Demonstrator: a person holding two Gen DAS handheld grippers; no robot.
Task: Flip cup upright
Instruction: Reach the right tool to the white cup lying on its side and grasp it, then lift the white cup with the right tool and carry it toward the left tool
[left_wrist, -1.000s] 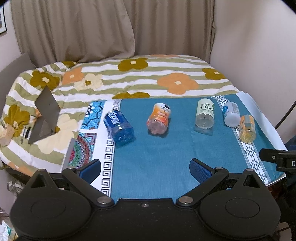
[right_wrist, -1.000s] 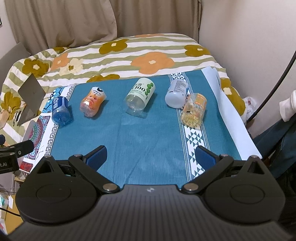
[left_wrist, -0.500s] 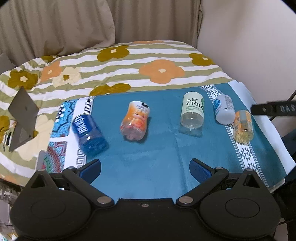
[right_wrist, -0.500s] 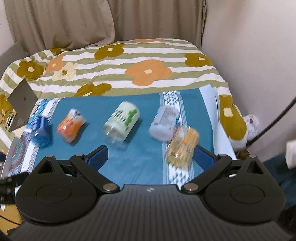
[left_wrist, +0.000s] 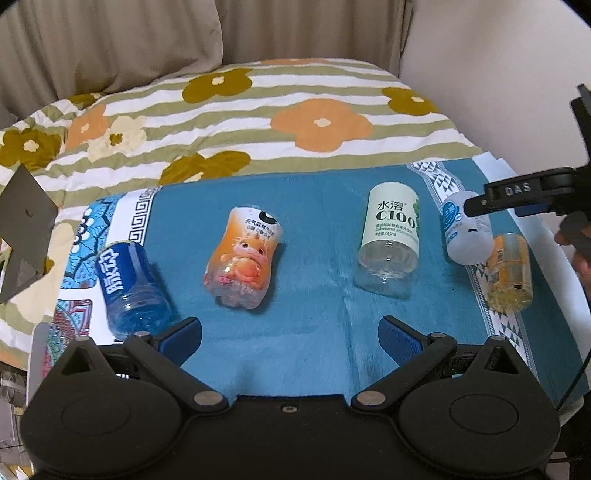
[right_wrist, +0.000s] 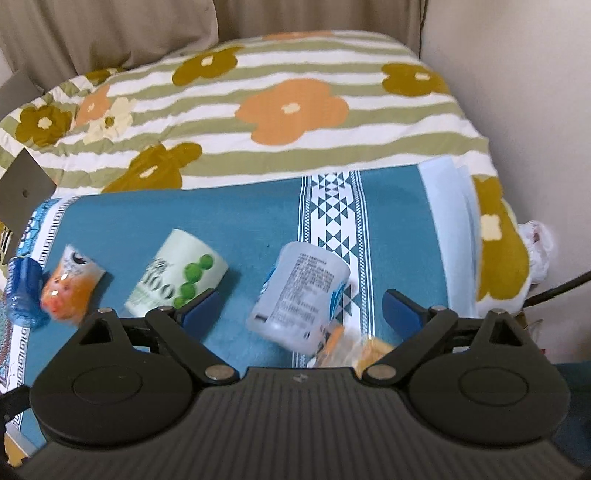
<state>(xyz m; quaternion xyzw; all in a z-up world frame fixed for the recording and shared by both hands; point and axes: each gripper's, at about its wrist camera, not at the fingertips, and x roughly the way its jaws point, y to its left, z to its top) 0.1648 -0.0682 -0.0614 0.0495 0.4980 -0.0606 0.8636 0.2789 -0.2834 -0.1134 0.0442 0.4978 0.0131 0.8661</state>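
The white cup lies on its side on the blue cloth, between the wide-apart jaws of the right gripper. I judge this is the approach; next the jaws must close around it. The yellow cup touches it and may get in the way. The left gripper, jaws apart, holds nothing.

Teal cloth, floral striped bedspread
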